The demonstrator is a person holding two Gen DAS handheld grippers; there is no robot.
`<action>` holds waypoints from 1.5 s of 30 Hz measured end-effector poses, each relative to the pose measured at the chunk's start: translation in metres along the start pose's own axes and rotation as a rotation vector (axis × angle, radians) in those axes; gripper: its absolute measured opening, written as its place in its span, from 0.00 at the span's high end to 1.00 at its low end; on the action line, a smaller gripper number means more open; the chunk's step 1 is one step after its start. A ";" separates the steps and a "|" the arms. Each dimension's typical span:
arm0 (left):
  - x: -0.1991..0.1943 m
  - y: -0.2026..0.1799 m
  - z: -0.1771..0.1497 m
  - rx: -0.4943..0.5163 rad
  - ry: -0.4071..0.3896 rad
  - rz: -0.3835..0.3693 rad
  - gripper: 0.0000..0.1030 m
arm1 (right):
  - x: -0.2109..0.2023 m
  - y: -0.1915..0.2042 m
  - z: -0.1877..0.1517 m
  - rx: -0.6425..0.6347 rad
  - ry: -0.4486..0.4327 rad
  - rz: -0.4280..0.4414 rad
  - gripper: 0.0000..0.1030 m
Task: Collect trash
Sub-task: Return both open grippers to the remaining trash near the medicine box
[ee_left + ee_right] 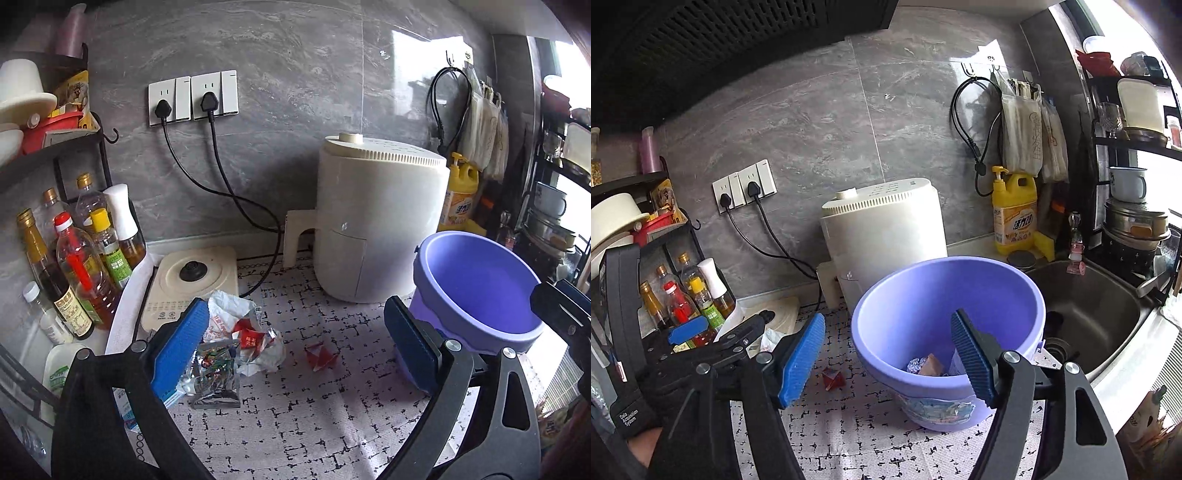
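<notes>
Both tools gape empty; only the right wrist view shows scraps (929,365) inside the bucket (886,314).

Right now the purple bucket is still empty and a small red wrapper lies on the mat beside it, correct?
Not quite: the purple bucket already holds some trash, a foil scrap and a brown piece at its bottom, as the right wrist view shows. The small red wrapper does lie on the mat beside it.
</notes>
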State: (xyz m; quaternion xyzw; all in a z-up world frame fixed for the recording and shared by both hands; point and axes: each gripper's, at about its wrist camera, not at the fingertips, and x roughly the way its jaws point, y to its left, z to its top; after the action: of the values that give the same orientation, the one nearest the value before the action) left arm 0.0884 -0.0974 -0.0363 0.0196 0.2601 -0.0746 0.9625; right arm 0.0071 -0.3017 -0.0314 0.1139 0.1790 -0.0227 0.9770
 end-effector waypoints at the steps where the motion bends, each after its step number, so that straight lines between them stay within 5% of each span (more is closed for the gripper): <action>1: 0.000 0.008 -0.001 -0.009 0.006 0.013 0.08 | 0.002 0.006 -0.001 -0.005 0.003 0.012 0.24; 13: -0.005 0.081 -0.023 -0.099 0.054 0.142 0.07 | 0.027 0.067 -0.020 -0.075 0.064 0.149 0.10; 35: 0.020 0.132 -0.074 -0.206 0.183 0.250 0.07 | 0.070 0.111 -0.047 -0.161 0.206 0.180 0.14; 45: 0.040 0.131 -0.093 -0.270 0.219 0.380 0.07 | 0.120 0.110 -0.061 -0.218 0.313 0.362 0.21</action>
State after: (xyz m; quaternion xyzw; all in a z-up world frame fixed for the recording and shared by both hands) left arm 0.0963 0.0337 -0.1371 -0.0524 0.3621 0.1455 0.9192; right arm 0.1078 -0.1815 -0.1057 0.0401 0.3063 0.1897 0.9320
